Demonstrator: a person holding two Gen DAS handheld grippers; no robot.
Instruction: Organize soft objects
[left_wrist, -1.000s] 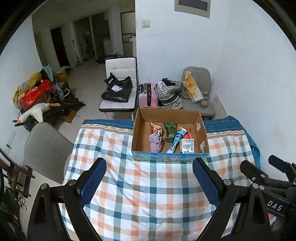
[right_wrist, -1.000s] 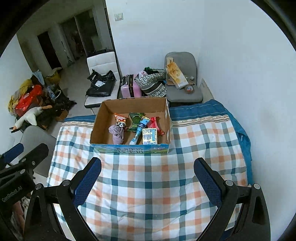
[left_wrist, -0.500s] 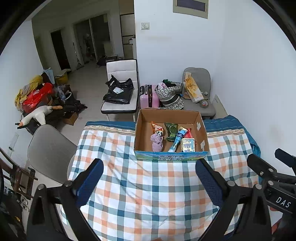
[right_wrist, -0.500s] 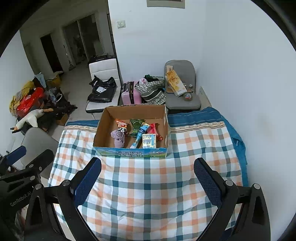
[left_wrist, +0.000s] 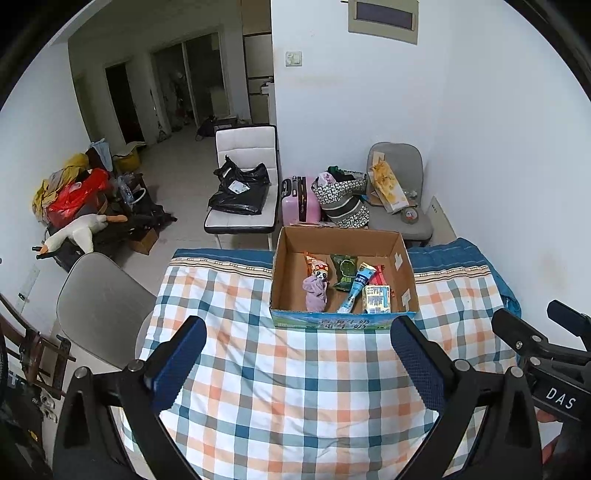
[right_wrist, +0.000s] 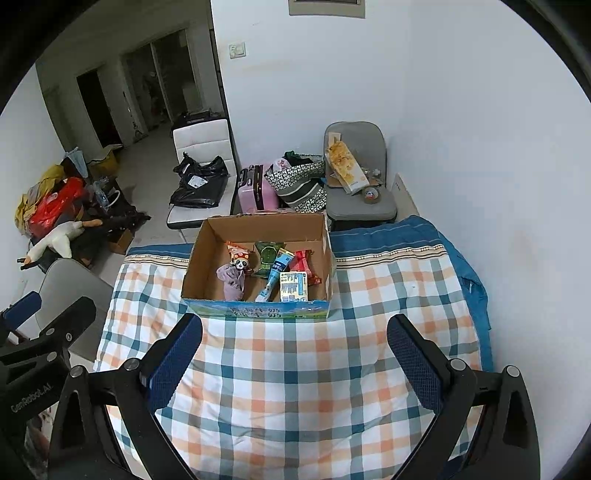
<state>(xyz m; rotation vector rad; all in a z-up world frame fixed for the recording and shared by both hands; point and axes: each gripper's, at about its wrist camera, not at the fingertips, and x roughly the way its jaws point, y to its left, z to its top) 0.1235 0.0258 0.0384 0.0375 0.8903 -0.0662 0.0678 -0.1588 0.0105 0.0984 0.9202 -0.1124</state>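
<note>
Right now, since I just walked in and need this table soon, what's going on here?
A person holds two grippers above the checked tablecloth, both open and empty: the left gripper and the right gripper. Neither touches anything. Ahead sits an open brown cardboard box holding a purple plush toy, a green packet, a blue tube, a red wrapper and a small white carton.
</note>
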